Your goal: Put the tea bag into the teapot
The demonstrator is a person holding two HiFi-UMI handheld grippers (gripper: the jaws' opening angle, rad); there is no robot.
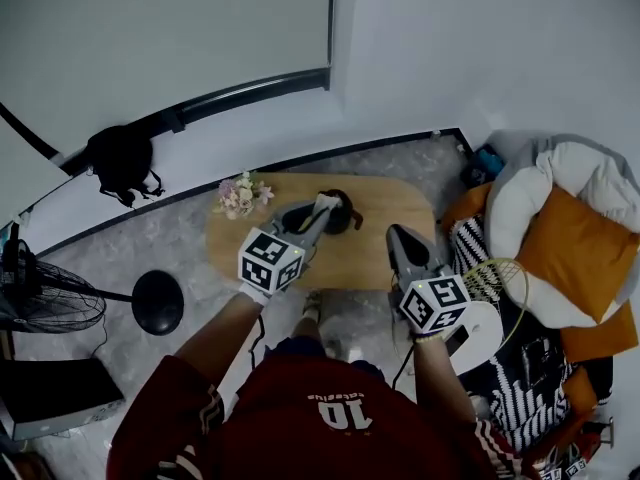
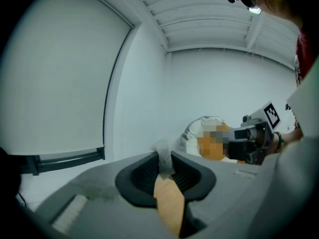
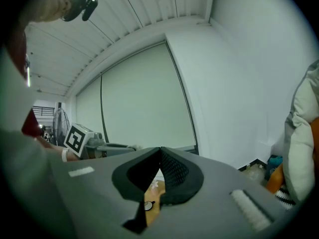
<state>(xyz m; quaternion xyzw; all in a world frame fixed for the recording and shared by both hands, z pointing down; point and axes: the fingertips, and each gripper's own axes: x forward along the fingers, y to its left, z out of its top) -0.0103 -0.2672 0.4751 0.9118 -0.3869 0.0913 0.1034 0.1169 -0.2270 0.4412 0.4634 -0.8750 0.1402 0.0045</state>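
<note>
Head view: tea bag [image 1: 324, 204] over teapot [image 1: 346, 218], near table [image 1: 400, 213] far edge.

Tea bag [image 2: 163, 158] in left tool [image 1: 316, 218], by black teapot [image 1: 345, 218]

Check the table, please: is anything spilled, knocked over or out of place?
Nothing stands out. The wooden table shows no spill. The flowers are at its left end, the teapot sits near the middle, and the left gripper holds the tea bag.
</note>
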